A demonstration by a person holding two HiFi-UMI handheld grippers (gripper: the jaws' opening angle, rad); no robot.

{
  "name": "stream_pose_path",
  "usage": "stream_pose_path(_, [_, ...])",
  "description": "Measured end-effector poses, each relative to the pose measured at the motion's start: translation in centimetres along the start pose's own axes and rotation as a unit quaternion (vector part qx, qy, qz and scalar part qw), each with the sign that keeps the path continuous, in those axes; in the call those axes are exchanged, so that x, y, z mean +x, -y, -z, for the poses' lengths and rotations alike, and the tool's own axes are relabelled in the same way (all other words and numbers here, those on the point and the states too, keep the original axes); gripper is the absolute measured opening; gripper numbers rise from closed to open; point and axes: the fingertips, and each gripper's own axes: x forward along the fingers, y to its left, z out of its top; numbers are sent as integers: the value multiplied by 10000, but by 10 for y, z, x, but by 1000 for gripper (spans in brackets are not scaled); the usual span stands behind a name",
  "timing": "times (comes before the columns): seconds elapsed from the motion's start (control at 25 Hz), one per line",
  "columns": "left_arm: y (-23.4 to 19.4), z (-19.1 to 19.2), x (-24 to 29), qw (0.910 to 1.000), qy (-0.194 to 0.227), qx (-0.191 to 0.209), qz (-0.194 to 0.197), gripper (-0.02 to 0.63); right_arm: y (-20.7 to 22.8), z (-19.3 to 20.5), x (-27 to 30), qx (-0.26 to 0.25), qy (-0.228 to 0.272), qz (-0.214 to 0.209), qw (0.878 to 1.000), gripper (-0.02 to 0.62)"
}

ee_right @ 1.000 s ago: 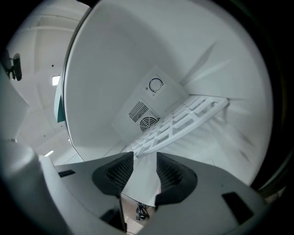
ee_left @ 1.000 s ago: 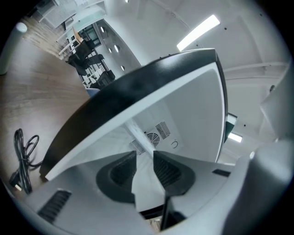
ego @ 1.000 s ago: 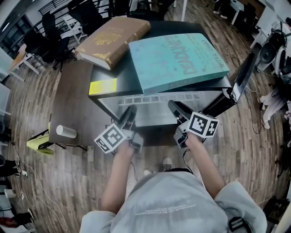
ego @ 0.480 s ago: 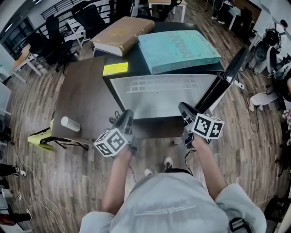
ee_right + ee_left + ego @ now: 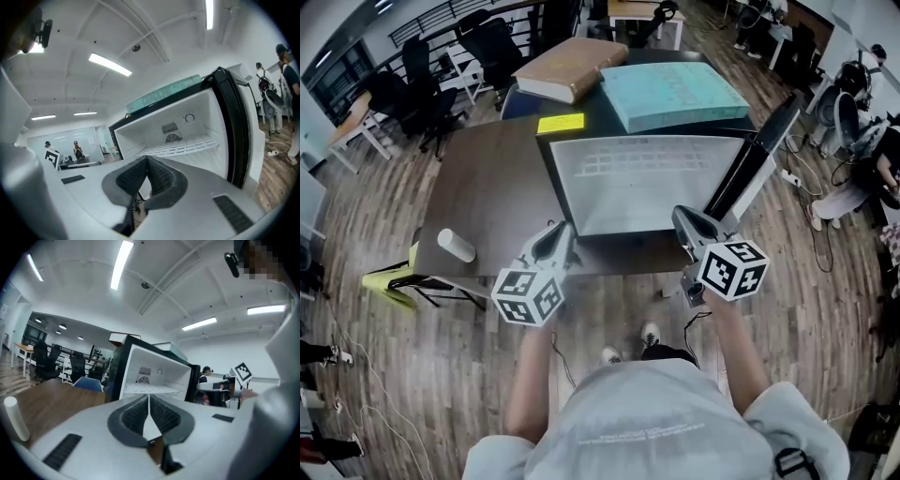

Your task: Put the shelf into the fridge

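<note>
Forearms stretch up from 6 o'clock in the head view, carrying the left gripper (image 5: pixel 561 234) and right gripper (image 5: pixel 684 220) side by side, well apart and both aimed at 12 o'clock toward the open fridge (image 5: pixel 609 122). The white slotted shelf (image 5: pixel 628 164) lies flat inside the fridge, its long axis running 9 to 3 o'clock and its front edge facing the person. The door (image 5: pixel 755 159) stands swung out at 2 o'clock, so the mouth is unobstructed. A brown book (image 5: pixel 572 67) and a teal book (image 5: pixel 684 92) rest on the fridge's top. At 9 o'clock a counter (image 5: pixel 487 187) butts against the fridge, with a white cylinder (image 5: pixel 457 246) near its front edge. Bare wooden floor (image 5: pixel 619 309) lies under both grippers. In the left gripper view the fingers (image 5: pixel 136 416) have just been closing and now meet with nothing between them. They point nearly level at the cavity, where the shelf sits at mid-height beneath a round vent. In the right gripper view the fingers (image 5: pixel 131 180) have likewise just been closing and are pressed together, empty. The shelf spans the cavity from wall to wall, with the door edge at 3 o'clock.
</note>
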Motion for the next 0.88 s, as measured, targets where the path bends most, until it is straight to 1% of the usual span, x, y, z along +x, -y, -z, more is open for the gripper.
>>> stream_pose_path(0.08, [7, -12, -5, 9996, 78, 219, 129, 28, -12, -7, -4, -163, 65, -93, 9998, 17])
stream_pose_path(0.2, [21, -31, -11, 9969, 179, 713, 272, 28, -28, -20, -11, -693, 159, -139, 9974, 15])
stream_pose_path(0.32, [33, -47, -19, 9927, 288, 1100, 394, 28, -50, -34, -16, -1312, 219, -274, 9907, 15])
stream_pose_path(0.4, [39, -55, -24, 9902, 362, 1278, 435, 28, -64, -41, -19, -1618, 259, -376, 9858, 15])
stream_pose_path(0.6, [51, -77, -39, 9859, 636, 1467, 496, 28, -91, -54, -25, -2113, 356, -544, 9753, 15])
stream_pose_path(0.88, [56, -100, -52, 9817, 923, 1587, 516, 28, -114, -72, -29, -2346, 583, -706, 9678, 15])
